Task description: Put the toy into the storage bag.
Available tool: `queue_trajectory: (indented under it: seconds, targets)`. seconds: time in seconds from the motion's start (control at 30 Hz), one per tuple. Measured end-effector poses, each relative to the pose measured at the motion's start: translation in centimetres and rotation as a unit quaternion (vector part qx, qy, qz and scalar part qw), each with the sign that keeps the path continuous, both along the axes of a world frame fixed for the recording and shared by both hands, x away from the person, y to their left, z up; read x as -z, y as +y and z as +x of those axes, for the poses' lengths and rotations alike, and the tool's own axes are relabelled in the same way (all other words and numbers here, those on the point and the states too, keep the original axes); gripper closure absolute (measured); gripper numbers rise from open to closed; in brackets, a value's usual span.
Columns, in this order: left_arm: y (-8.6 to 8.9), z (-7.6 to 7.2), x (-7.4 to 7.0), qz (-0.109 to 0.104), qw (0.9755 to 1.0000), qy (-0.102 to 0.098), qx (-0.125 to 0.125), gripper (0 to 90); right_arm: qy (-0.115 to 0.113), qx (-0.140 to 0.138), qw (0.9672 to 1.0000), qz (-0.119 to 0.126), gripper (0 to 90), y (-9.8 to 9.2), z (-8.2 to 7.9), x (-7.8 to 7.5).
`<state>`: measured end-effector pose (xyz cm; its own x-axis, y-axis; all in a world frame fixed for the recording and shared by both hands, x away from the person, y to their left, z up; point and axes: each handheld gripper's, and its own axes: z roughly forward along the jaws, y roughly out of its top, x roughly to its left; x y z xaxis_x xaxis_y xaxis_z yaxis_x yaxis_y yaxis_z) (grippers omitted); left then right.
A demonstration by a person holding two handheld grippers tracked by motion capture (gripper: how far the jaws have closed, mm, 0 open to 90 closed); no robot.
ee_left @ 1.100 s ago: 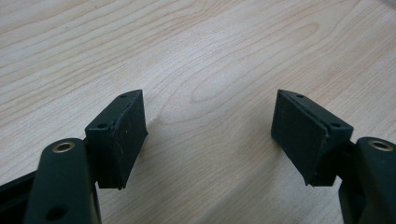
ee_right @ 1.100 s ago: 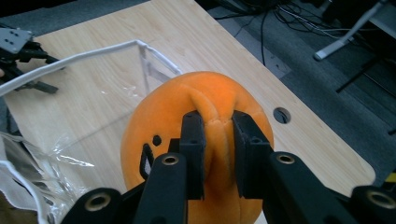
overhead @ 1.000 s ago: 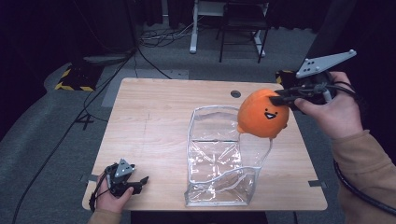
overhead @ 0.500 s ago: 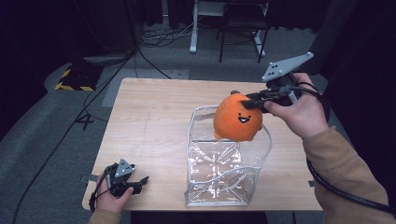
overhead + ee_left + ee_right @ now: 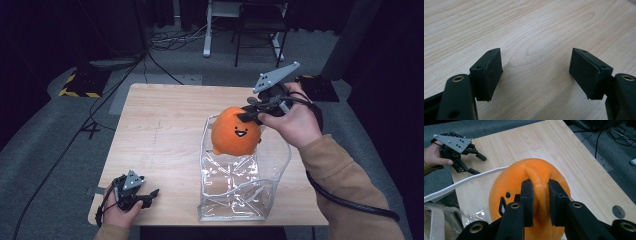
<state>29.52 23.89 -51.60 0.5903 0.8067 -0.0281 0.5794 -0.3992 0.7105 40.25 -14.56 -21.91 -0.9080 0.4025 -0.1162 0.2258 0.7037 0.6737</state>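
An orange round plush toy [image 5: 235,131] with a small black face hangs over the open top of a clear plastic bag [image 5: 240,187] standing on the wooden table [image 5: 165,125]. My right gripper [image 5: 248,113] is shut on a pinch of the plush's fabric; in the right gripper view the orange plush [image 5: 529,180] bulges between the two black jaws at the gripper [image 5: 541,195]. My left gripper [image 5: 145,195] rests near the table's front left corner, held by a hand, open. The left gripper view has its pads [image 5: 489,70] wide apart over bare wood, nothing between them.
The bag has a white cord handle [image 5: 461,183] along its rim. The table has a round cable hole [image 5: 617,210] near one edge. Behind the table are cables on the grey floor [image 5: 165,40], a white stand [image 5: 206,45] and a chair [image 5: 260,25].
My right gripper has carried the plush leftward and down, from beside the bag's right edge to over its opening. The left gripper has stayed put.
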Motion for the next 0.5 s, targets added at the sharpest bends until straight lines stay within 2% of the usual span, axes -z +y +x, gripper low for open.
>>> queue_trajectory:
  seconds: [0.23,0.5]
  targets:
    - [0.0,0.0,0.0,0.0,1.0,0.0,0.0,26.9,0.011,-0.007,0.9999,-0.009,76.1,1.3,0.5,1.8]
    - [0.0,0.0,0.0,0.0,1.0,0.0,0.0,26.9,0.027,-0.01,0.9993,-0.026,76.1,2.0,1.1,4.6]
